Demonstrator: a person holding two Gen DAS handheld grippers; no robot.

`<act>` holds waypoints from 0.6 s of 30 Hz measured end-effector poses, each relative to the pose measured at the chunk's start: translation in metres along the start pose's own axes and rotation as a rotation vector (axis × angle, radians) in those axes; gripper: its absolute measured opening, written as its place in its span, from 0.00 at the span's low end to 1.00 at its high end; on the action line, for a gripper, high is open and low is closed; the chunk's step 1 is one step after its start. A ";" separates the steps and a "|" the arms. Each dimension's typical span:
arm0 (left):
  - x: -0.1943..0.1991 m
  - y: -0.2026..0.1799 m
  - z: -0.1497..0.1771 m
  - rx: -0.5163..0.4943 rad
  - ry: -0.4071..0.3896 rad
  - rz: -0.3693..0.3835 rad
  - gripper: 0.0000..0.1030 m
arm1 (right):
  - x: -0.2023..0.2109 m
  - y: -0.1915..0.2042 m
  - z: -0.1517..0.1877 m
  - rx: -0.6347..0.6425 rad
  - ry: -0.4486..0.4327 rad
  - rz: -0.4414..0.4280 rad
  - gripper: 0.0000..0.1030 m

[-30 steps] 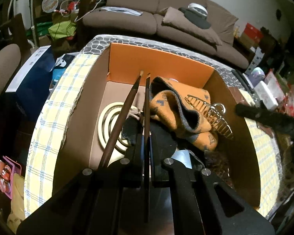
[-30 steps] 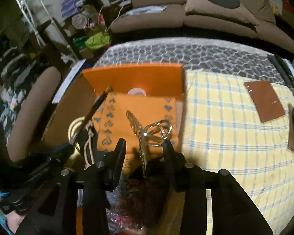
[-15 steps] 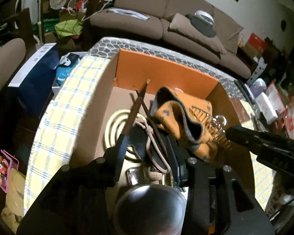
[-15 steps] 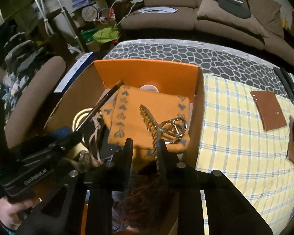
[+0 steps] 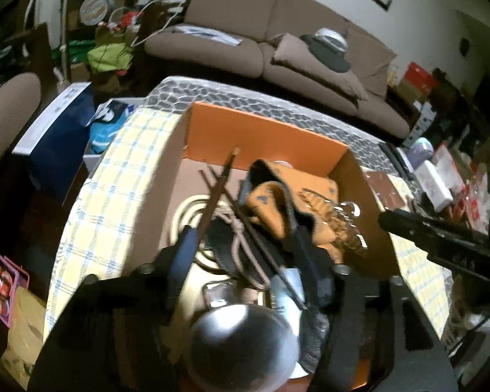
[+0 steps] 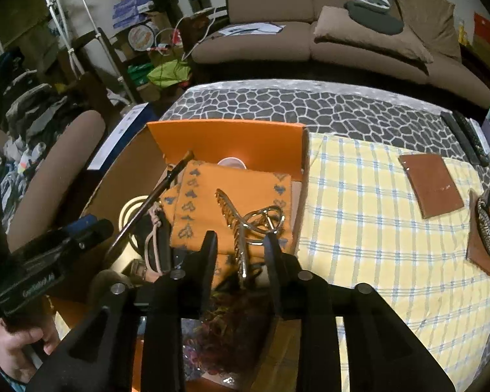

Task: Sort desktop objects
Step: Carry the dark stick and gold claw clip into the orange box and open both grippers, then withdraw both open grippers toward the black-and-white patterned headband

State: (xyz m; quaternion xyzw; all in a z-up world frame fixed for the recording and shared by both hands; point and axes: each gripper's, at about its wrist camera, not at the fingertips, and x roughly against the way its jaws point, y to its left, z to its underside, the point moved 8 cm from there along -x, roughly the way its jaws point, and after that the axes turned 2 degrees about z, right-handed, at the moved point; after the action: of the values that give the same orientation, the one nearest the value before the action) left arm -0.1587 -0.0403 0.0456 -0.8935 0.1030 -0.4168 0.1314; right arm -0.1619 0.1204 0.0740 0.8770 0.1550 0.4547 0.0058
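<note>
An open cardboard box (image 5: 264, 137) (image 6: 225, 137) with an orange flap holds an orange patterned cloth (image 6: 232, 196) (image 5: 268, 196), a gold hair claw (image 6: 241, 228) (image 5: 343, 225), two brown chopsticks (image 5: 215, 192) (image 6: 153, 196), a beige cord (image 5: 241, 238), a cream ring and a shiny metal bowl (image 5: 241, 343). My left gripper (image 5: 245, 238) is open above the box, the chopsticks lying loose between its fingers. My right gripper (image 6: 241, 241) is open, its fingers either side of the hair claw, which lies on the cloth.
A yellow checked cloth (image 6: 375, 215) covers the table right of the box. A brown leather wallet (image 6: 431, 183) and a brown pad with a woven band (image 6: 486, 228) lie on it. A brown sofa (image 6: 343, 32) stands behind. A chair (image 6: 55, 170) is at the left.
My left gripper opened, let the chopsticks drop into the box and drew back upward. My right gripper narrowed over the hair claw, then opened wide again, leaving the claw on the cloth.
</note>
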 end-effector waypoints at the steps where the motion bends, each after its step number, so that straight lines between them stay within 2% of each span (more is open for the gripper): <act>1: 0.001 -0.005 0.001 -0.010 -0.002 0.005 0.73 | 0.002 -0.002 0.000 -0.005 -0.006 0.003 0.43; 2: 0.001 -0.009 0.002 -0.022 -0.005 0.011 0.81 | 0.004 -0.003 0.000 -0.006 -0.012 0.001 0.50; 5: 0.002 -0.022 0.005 -0.044 -0.007 0.019 0.96 | 0.008 -0.012 0.002 -0.014 -0.022 0.003 0.69; 7: 0.002 -0.030 0.008 -0.058 -0.004 0.035 1.00 | 0.010 -0.018 0.004 -0.018 -0.027 0.007 0.77; 13: 0.004 -0.057 0.016 -0.110 -0.001 0.043 1.00 | 0.023 -0.056 0.008 -0.096 -0.044 0.016 0.79; 18: 0.002 -0.099 0.022 -0.143 0.016 0.113 1.00 | 0.044 -0.101 0.010 -0.149 -0.080 0.046 0.79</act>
State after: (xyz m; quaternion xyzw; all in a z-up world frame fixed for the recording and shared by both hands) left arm -0.1330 0.0555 0.0652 -0.8900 0.1838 -0.4074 0.0898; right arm -0.1568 0.2298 0.0876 0.8949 0.1003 0.4297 0.0669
